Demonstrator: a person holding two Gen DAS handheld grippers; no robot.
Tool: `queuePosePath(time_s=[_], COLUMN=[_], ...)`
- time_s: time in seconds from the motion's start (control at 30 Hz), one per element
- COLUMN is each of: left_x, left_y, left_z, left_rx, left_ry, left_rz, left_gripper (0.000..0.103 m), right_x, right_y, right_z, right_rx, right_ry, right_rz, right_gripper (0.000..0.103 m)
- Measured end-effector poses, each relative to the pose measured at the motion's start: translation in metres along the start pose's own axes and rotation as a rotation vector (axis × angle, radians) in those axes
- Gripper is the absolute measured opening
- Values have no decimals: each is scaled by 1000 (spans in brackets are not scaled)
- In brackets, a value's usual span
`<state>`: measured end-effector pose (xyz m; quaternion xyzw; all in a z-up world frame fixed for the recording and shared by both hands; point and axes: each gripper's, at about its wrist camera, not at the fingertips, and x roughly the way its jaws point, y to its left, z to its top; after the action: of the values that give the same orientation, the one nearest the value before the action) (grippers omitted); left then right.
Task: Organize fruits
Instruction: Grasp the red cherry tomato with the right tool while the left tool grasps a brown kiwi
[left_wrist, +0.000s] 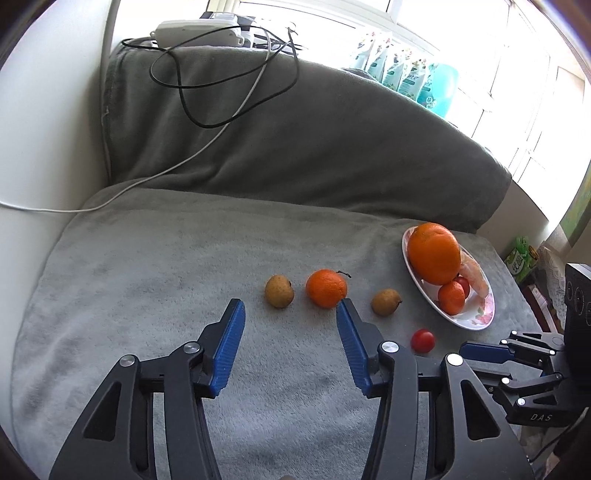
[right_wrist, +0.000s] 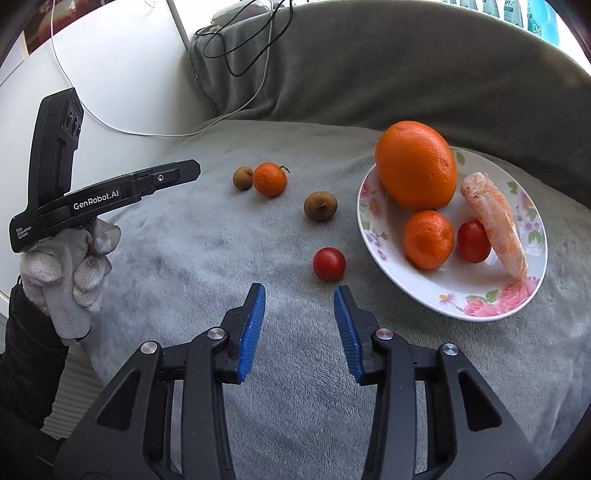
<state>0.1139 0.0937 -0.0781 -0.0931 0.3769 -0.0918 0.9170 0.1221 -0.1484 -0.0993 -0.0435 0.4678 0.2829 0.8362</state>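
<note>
On the grey blanket lie a mandarin (left_wrist: 326, 288) (right_wrist: 270, 180), two small brown fruits (left_wrist: 279, 291) (left_wrist: 386, 302) and a cherry tomato (right_wrist: 329, 264) (left_wrist: 423, 340). A floral plate (right_wrist: 480, 306) (left_wrist: 476, 321) at the right holds a large orange (right_wrist: 415, 166), a small mandarin (right_wrist: 428, 239), a tomato (right_wrist: 472, 241) and a wrapped carrot (right_wrist: 495, 225). My left gripper (left_wrist: 290, 308) stands open just short of the mandarin and the left brown fruit, nothing between its fingers. My right gripper (right_wrist: 300, 290) is open just in front of the loose tomato, not touching it.
A grey cushion (left_wrist: 295, 140) rises behind the blanket, with black and white cables (left_wrist: 221, 92) draped over it. A white wall borders the left. A gloved hand (right_wrist: 70, 269) holds the left gripper at the blanket's left edge. Bottles (left_wrist: 406, 74) stand by the window.
</note>
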Motion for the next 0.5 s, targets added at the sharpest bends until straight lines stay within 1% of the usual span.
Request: queuePosePath(time_s=[0.1, 0.17, 0.3, 0.5], left_x=[8, 13, 24, 33], left_y=[5, 8, 12, 19], left_z=[2, 3, 3, 5], left_rx=[-12, -17, -21, -26], left_ry=[19, 30, 53, 66], left_rz=[-7, -9, -11, -14], left_gripper=[44, 44, 44, 44], right_x=[10, 15, 23, 30], right_y=[-2, -4, -7, -7], right_z=[5, 7, 8, 8], right_rx=[9, 12, 27, 32], right_ry=[17, 25, 39, 47], right_rz=[-16, -34, -32, -43], right_gripper=[36, 36, 35, 35])
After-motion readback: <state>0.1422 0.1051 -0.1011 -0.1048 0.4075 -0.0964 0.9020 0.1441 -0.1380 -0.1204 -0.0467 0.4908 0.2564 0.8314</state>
